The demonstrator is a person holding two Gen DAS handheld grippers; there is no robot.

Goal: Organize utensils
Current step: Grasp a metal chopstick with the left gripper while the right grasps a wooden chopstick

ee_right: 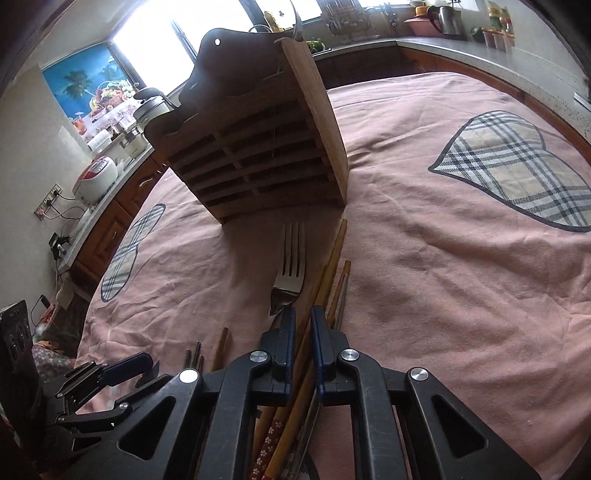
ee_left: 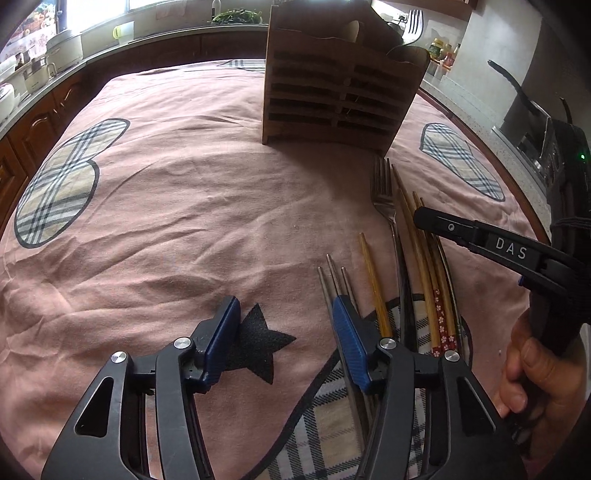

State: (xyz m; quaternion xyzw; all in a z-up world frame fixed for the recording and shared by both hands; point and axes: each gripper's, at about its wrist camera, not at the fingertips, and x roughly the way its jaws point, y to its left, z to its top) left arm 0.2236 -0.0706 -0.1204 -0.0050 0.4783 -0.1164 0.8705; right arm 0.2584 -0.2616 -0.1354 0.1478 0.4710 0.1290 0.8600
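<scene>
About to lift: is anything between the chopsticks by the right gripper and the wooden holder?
Nothing visible. Beyond the chopsticks only bare pink cloth runs to the wooden holder; the fork lies beside them, left of the path.

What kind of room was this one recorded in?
Most likely a home kitchen: a countertop over wooden cabinets, a rice cooker, a kettle, and a wooden utensil holder on the cloth-covered table.

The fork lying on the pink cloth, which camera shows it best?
The left wrist view: the fork lies with tines and most of its handle in sight, beside the chopsticks. In the right wrist view the fork shows only tines and neck; the right gripper hides its handle.
</scene>
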